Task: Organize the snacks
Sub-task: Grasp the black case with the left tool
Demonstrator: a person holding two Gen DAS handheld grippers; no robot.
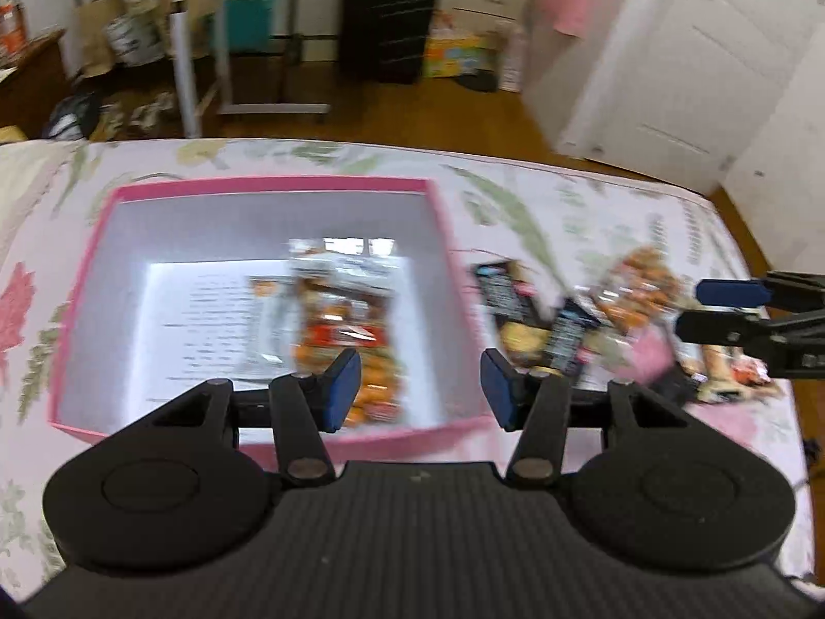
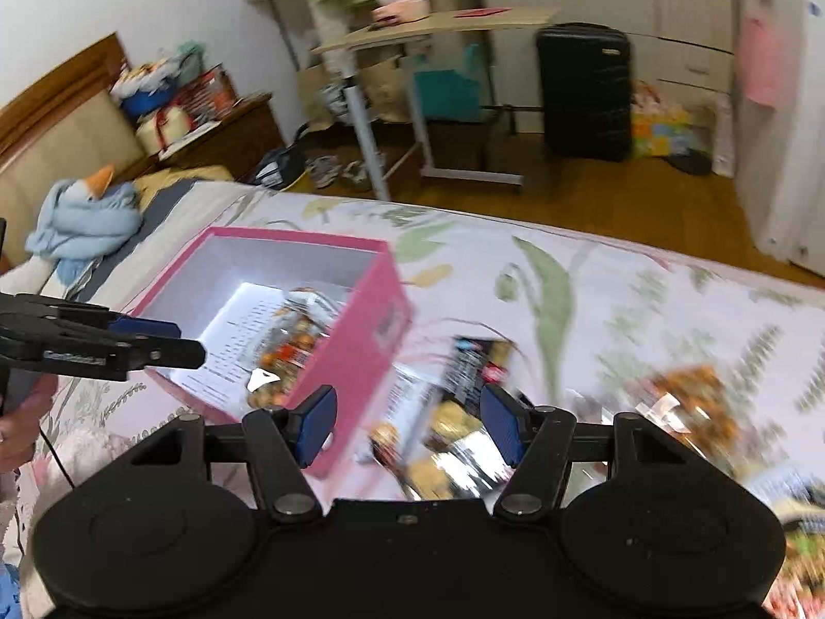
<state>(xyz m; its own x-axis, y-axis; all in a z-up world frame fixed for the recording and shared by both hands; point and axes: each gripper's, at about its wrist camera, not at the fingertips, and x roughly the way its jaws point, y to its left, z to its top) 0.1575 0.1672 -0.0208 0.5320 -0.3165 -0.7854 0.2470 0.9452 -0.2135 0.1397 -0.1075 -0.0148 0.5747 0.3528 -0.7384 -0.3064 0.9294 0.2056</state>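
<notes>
Pink open-topped cardboard box (image 1: 454, 278) on the floral bedspread (image 1: 541, 196) holds one orange snack packet (image 1: 350, 325); more packets (image 2: 464, 412) lie beside it. Left gripper (image 1: 420, 392) and right gripper (image 2: 407, 428) both spread, empty.

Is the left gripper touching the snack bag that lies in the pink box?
Apart. In the right wrist view the left gripper hangs open above the box's near rim, empty, while the snack bag lies lower down on the floor of the box.

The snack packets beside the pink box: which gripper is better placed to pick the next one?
Probably the right gripper: it is open directly above the loose snack packets. The left gripper, also open and empty, hovers over the pink box.
</notes>
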